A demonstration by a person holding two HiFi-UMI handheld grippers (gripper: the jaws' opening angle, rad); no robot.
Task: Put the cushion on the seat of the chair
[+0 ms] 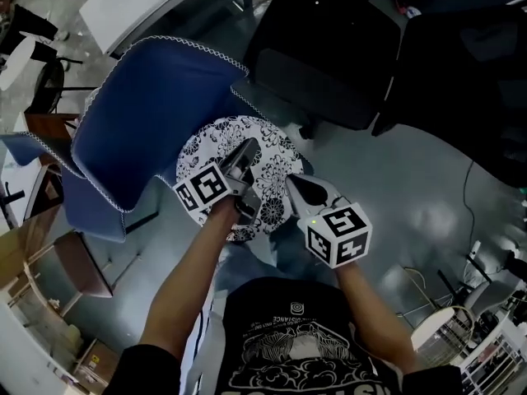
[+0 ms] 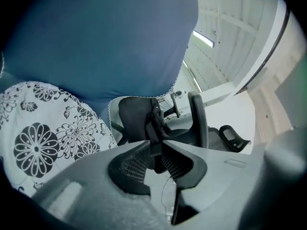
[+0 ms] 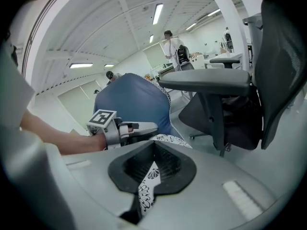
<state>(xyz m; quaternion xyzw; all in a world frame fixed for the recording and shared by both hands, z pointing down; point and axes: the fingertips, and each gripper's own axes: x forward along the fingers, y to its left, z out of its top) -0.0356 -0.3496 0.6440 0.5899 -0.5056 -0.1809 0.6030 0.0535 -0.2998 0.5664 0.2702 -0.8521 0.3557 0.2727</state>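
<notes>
Cushion [image 1: 268, 138], round and white with black flowers, sits mid-frame on the seat of the blue-covered chair [image 1: 148, 113]. The right gripper [image 1: 294, 186] pinches its near edge, with patterned cloth clamped between the jaws. The left gripper [image 1: 245, 151] is above the cushion, its jaws drawn together on nothing. The person's shirt print [image 1: 296, 344] is too small to read.

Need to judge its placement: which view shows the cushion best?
Head view: nearly the whole cushion shows against the blue chair. Left gripper view catches one side; right gripper view only a strip between the jaws of the right gripper.
</notes>
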